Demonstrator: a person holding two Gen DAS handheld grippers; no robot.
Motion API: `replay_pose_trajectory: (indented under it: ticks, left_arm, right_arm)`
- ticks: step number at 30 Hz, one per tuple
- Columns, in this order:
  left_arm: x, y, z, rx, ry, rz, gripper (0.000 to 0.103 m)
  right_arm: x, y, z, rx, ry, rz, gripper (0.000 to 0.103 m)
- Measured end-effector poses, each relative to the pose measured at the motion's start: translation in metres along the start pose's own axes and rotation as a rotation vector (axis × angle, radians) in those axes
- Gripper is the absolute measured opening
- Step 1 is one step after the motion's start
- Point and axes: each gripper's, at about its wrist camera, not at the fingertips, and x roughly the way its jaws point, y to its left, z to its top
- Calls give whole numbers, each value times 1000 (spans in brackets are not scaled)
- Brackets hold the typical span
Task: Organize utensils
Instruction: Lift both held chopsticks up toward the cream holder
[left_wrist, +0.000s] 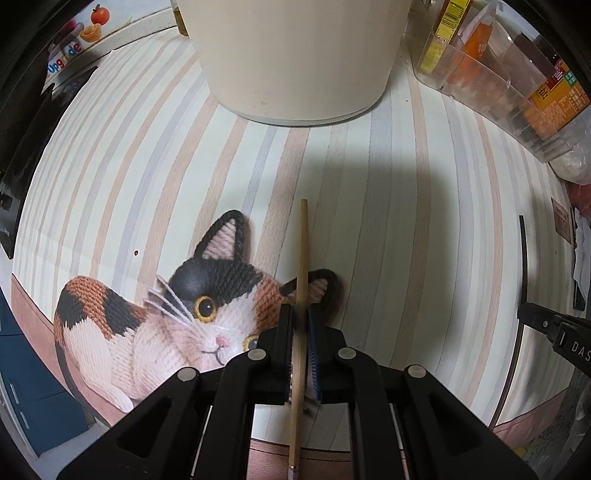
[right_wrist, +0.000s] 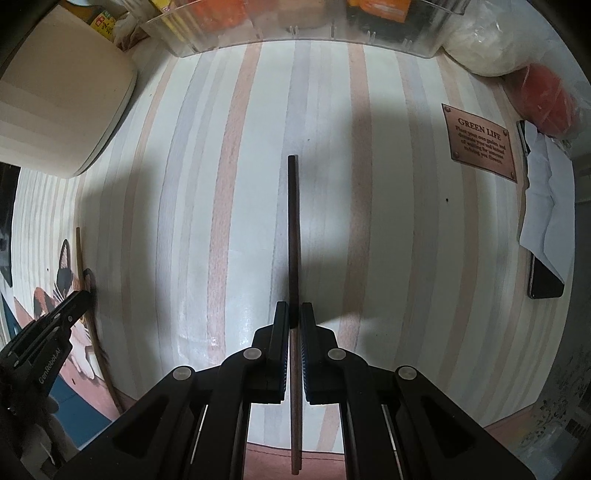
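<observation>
While both point down at the striped counter (right_wrist: 406, 229), each gripper is clamped on one chopstick. Left gripper (left_wrist: 300, 314): jaws closed on a pale wooden chopstick (left_wrist: 303, 251), which lies across the ear of a printed cat (left_wrist: 207, 314). Right gripper (right_wrist: 294, 314): jaws closed on a dark chopstick (right_wrist: 293, 221), over bare stripes. Beyond stand a cream container (left_wrist: 295, 55) and a clear organizer (left_wrist: 498, 85).

Pale wooden chopstick (left_wrist: 303, 258), glossy striped tablecloth (right_wrist: 388, 240)
</observation>
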Motion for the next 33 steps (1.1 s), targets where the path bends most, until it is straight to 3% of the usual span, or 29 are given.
replay_pose_trajectory:
  ticks: [7,12,17,22,33]
  left_arm:
    - [0,-1,2,13,-8,-1,6]
    - [-1,-1,1,4,-26,-6,5]
    - [-25,1,-2,3,-90,-31,4]
    - [-68,1,-1,0,-182,-84,4]
    - [-125,12,2,-1,-327,-108,4]
  right_arm:
    - [-3,11,-4,-40,-6,-65,7]
    - [-4,26,-15,-103,-68,-148,6]
    - [-12,11,-23,-42,-121,-53,5]
    - [-47,3,-33,-5,-229,57,5]
    - [-99,14,-44,4,-402,157,5]
